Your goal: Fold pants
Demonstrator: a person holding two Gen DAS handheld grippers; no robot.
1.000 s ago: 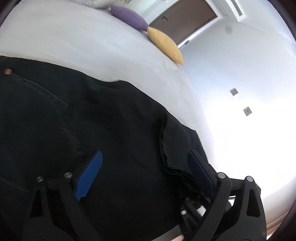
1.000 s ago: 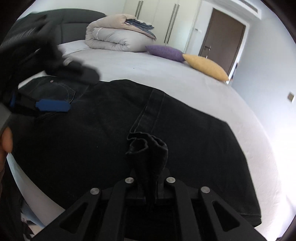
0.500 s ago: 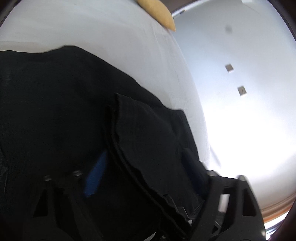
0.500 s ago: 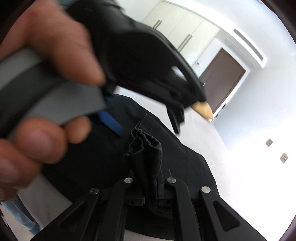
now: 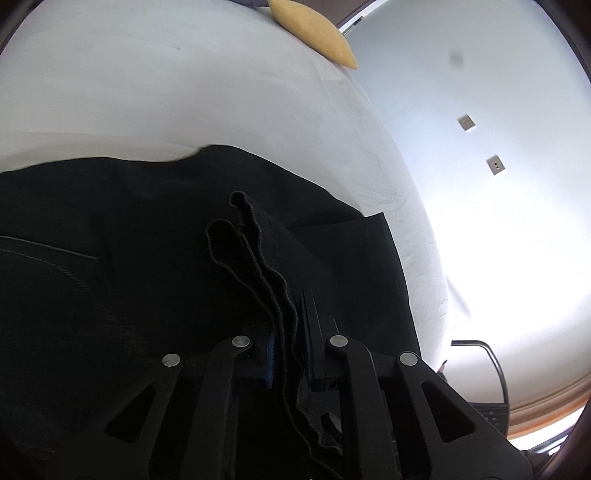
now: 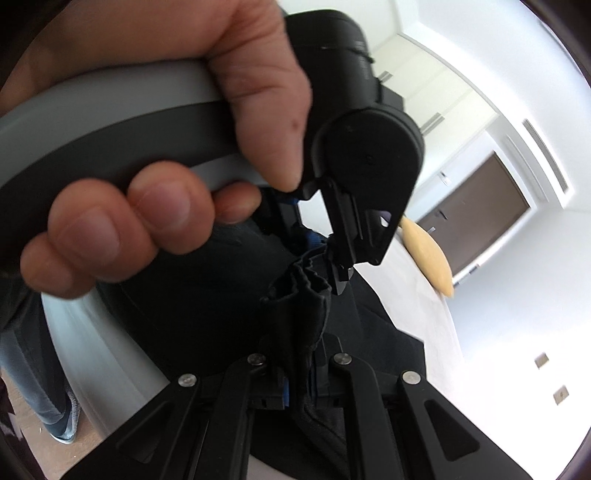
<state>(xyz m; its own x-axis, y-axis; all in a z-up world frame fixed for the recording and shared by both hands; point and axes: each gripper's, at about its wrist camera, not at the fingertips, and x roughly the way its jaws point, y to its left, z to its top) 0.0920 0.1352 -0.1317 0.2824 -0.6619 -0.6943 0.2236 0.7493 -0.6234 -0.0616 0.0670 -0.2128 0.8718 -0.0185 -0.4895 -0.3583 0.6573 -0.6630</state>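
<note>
Black pants (image 5: 129, 258) lie spread on the white bed (image 5: 184, 92). In the left wrist view, my left gripper (image 5: 286, 332) is closing its jaws on the wavy stacked hem layers (image 5: 255, 254), and the pads pinch the fabric. In the right wrist view, my right gripper (image 6: 301, 369) is shut on a bunched fold of the same pants (image 6: 299, 295). Close in front of it, a person's hand (image 6: 147, 206) grips the grey handle of the left tool. That tool's black housing (image 6: 365, 162) hides most of the pants.
A yellow pillow (image 5: 314, 33) lies at the bed's far edge, also visible in the right wrist view (image 6: 428, 254). Behind it are a brown door (image 6: 476, 221) and a white wall with sockets (image 5: 466, 123). A jeans-clad leg (image 6: 37, 387) stands by the bed's near side.
My left gripper went from wide open over the pants to shut on the hem layers. The right view rolled, and the left hand and tool now fill its upper half.
</note>
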